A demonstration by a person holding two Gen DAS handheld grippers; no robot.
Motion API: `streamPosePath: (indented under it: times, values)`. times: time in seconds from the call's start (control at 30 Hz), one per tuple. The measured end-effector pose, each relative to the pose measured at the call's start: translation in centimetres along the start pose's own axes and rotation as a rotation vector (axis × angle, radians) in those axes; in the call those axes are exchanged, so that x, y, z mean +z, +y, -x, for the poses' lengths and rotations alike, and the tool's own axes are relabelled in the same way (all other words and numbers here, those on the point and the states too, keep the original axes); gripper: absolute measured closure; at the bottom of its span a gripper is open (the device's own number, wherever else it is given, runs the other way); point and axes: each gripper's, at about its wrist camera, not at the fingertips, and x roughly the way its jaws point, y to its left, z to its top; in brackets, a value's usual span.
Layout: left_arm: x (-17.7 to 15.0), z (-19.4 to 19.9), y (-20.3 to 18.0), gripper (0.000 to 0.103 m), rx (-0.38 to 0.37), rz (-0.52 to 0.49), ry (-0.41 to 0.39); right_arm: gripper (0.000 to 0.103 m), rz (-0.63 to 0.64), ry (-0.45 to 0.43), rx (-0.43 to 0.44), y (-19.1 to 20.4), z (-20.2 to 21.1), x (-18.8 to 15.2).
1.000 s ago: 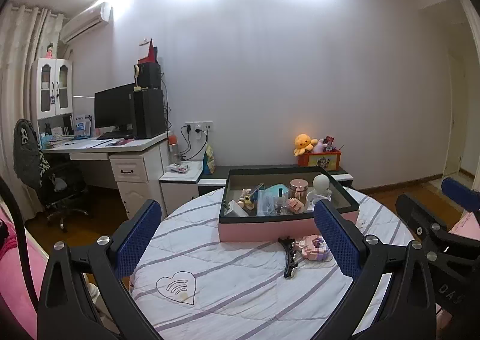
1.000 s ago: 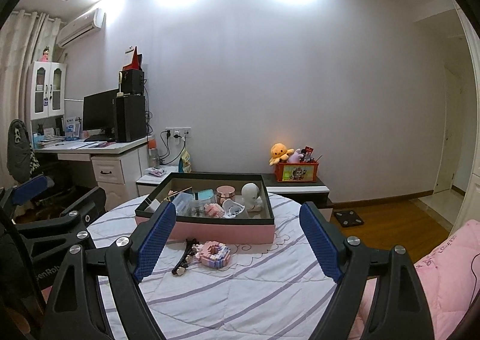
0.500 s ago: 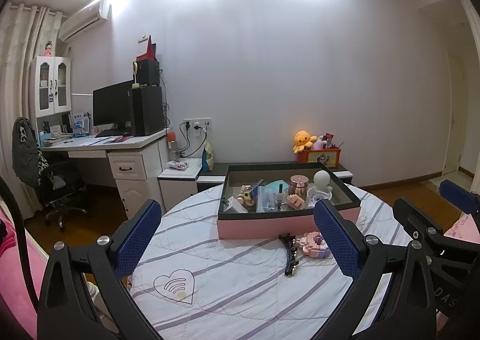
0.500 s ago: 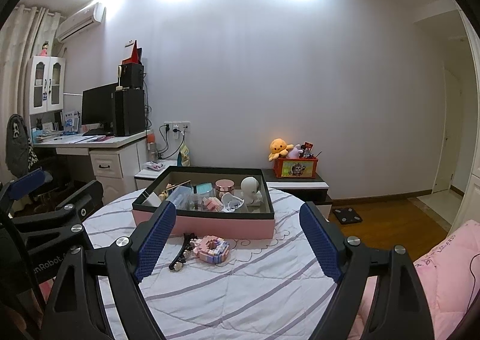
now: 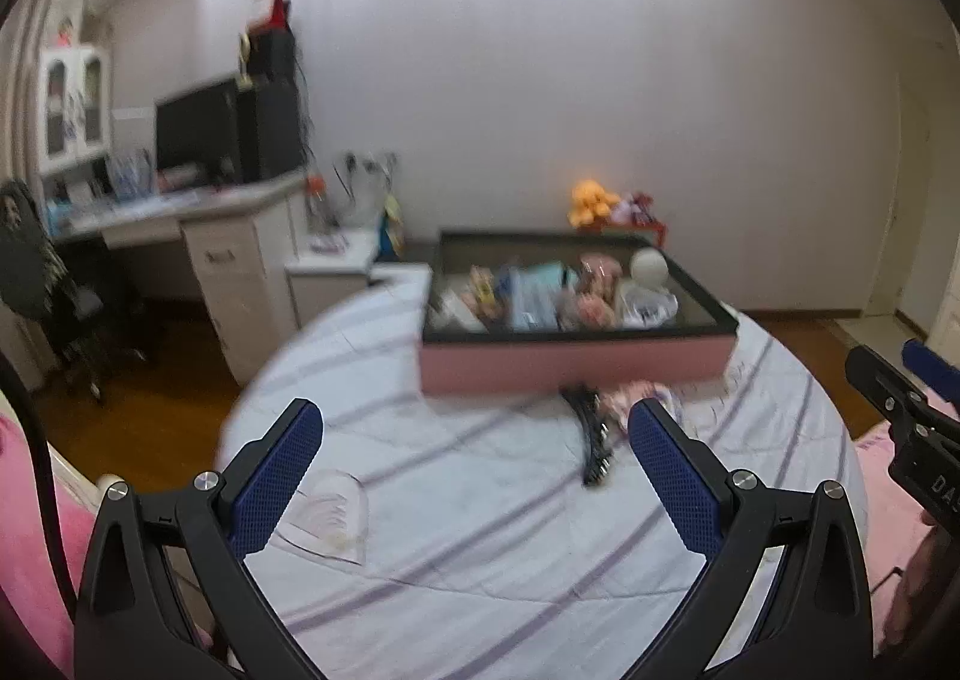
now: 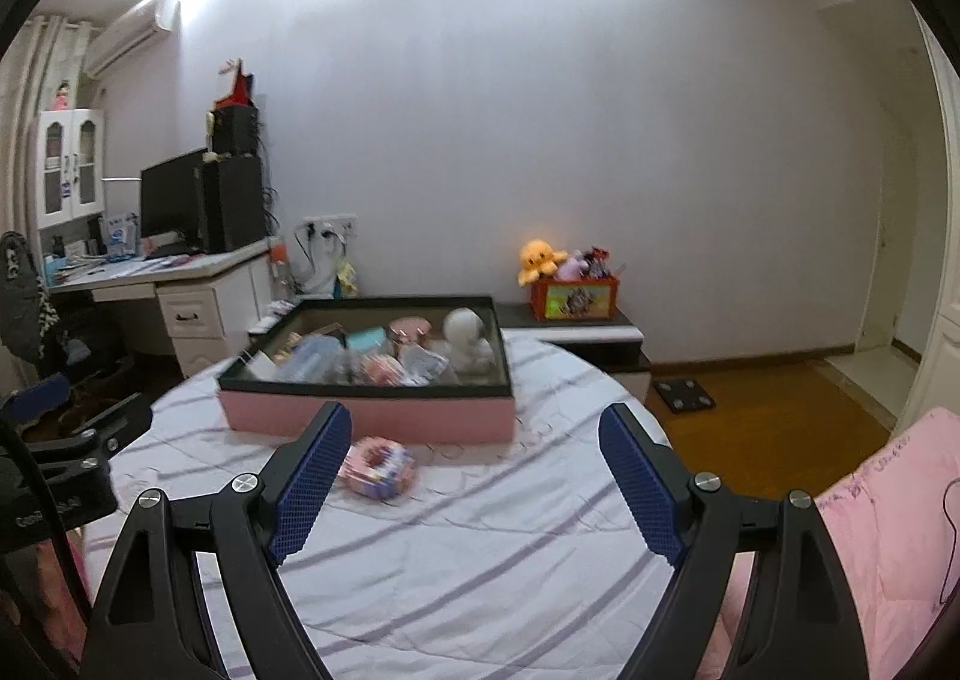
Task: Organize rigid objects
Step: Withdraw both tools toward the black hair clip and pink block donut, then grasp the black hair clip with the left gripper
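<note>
A pink box with a dark rim stands on the round striped table and holds several small objects, among them a white round figure. In front of it lie a black hair clip and a pink block toy, partly hidden behind my left gripper's right finger. My left gripper is open and empty above the table, short of the clip. My right gripper is open and empty, just right of the block toy.
The table has a striped cloth with a heart patch. A desk with a monitor and a chair stand left. A low cabinet with a toy box is behind. Pink bedding lies right.
Both grippers have tilted downward and moved closer to the table; the box and the loose items appear larger and lower in view. Both grippers stay open.
</note>
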Motion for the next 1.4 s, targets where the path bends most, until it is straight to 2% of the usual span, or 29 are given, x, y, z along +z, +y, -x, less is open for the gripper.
streamPosePath:
  times: [0.37,0.5,0.63,0.73,0.77,0.8,0.83,0.87,0.9,0.93,1.03,1.4]
  values:
    - [-1.3,-5.9,-3.5,0.000,-0.052,-0.104,0.176,0.017,-0.035,0.078,-0.035,-2.6,-3.9,-1.2]
    - [-1.6,-8.9,-5.2,0.000,-0.044,-0.158,0.267,0.017,-0.063,0.101,-0.048,-3.9,-5.3,-1.2]
    - [-1.8,-11.7,-6.0,0.000,-0.067,-0.158,0.370,0.017,-0.078,0.128,-0.054,-4.7,-6.2,-1.5]
    - [-1.9,-13.2,-6.2,0.001,-0.059,-0.152,0.402,0.017,-0.077,0.151,-0.050,-4.8,-7.0,-1.7]
    - [-1.9,-13.7,-6.1,0.009,-0.058,-0.149,0.413,0.017,-0.075,0.160,-0.046,-4.7,-7.2,-1.8]
    - [-2.0,-14.2,-6.0,0.012,-0.076,-0.136,0.423,0.017,-0.075,0.165,-0.042,-4.7,-7.4,-1.9]
    - [-1.8,-14.1,-5.7,0.022,-0.090,-0.120,0.415,0.017,-0.072,0.172,-0.038,-4.6,-7.6,-1.9]
    - [-1.6,-14.0,-5.5,0.048,-0.093,-0.116,0.400,0.017,-0.069,0.180,-0.034,-4.4,-7.8,-1.9]
    - [-1.5,-13.8,-5.3,0.061,-0.101,-0.116,0.389,0.017,-0.068,0.184,-0.031,-4.3,-8.0,-1.9]
    - [-1.5,-13.7,-5.0,0.083,-0.117,-0.105,0.386,0.017,-0.065,0.192,-0.024,-4.0,-8.2,-1.9]
    - [-1.4,-13.2,-3.6,0.085,-0.162,-0.062,0.370,0.017,-0.046,0.237,0.027,-2.9,-9.1,-1.8]
    - [-2.3,-10.5,0.5,0.085,-0.104,0.002,0.331,0.017,0.043,0.431,0.184,3.8,-14.1,-2.0]
